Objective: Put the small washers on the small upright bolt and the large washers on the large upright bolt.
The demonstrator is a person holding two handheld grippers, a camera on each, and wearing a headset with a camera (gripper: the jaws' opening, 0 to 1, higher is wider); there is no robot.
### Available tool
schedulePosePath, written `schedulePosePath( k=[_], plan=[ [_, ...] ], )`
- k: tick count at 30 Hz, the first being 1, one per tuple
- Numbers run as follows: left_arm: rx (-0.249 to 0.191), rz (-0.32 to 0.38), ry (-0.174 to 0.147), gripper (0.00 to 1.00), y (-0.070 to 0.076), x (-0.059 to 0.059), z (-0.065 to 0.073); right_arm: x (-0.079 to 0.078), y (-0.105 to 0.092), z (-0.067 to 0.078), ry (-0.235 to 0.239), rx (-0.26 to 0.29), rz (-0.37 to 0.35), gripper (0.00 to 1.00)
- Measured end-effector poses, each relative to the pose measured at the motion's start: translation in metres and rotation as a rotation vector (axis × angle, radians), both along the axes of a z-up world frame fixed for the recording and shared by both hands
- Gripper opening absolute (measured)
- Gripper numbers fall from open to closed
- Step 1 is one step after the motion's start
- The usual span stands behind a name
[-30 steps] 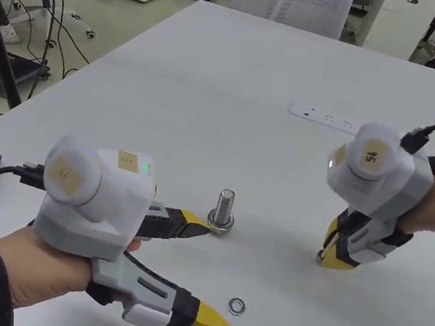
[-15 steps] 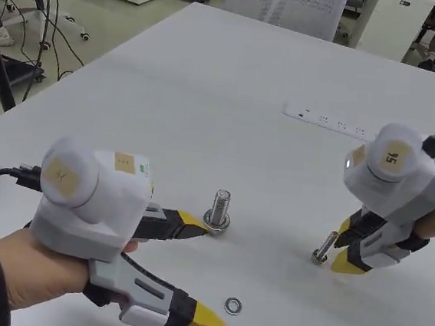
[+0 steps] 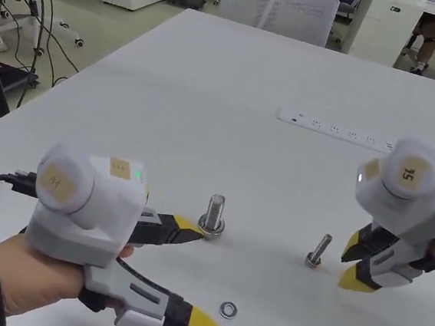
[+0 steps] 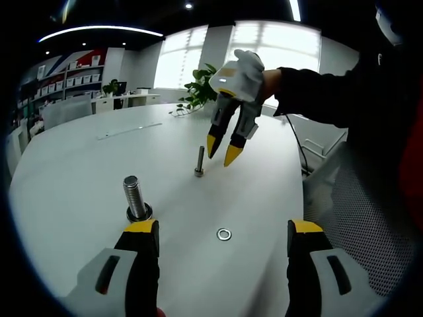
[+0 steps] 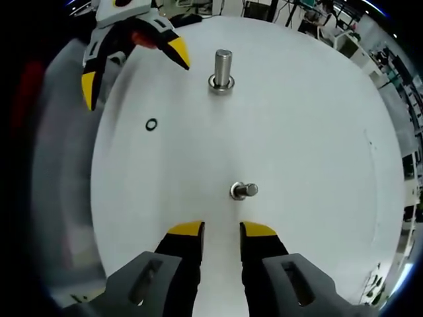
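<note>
One washer yet to place, judging by what lies loose on the bench.
A small flat silver washer (image 3: pixel 228 310) lies on the white bench (image 3: pixel 206 116) just ahead of the left gripper (image 3: pixel 207 282), whose jaws are spread wide and empty, near the thick threaded steel bolt (image 3: pixel 213 214). The thin steel bolt (image 3: pixel 318 250) stands just ahead of the right gripper (image 5: pixel 222 230), whose jaws are narrowly parted and hold nothing. Collars ring both bolt bases — washers or bolt heads, I cannot tell.
</note>
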State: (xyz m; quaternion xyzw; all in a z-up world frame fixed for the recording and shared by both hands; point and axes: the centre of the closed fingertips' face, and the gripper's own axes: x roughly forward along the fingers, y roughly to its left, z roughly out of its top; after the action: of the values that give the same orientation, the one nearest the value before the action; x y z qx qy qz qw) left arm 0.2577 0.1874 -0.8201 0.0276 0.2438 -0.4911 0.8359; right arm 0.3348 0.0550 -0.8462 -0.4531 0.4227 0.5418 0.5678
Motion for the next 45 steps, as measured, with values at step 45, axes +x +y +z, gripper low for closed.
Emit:
schedulePosePath(
  k=[45],
  plan=[
    [-0.011, -0.008, -0.046, 0.79, -0.002, 0.003, 0.012, -0.056, 0.052, 0.023, -0.006, 0.031, 0.145, 0.23]
  ],
)
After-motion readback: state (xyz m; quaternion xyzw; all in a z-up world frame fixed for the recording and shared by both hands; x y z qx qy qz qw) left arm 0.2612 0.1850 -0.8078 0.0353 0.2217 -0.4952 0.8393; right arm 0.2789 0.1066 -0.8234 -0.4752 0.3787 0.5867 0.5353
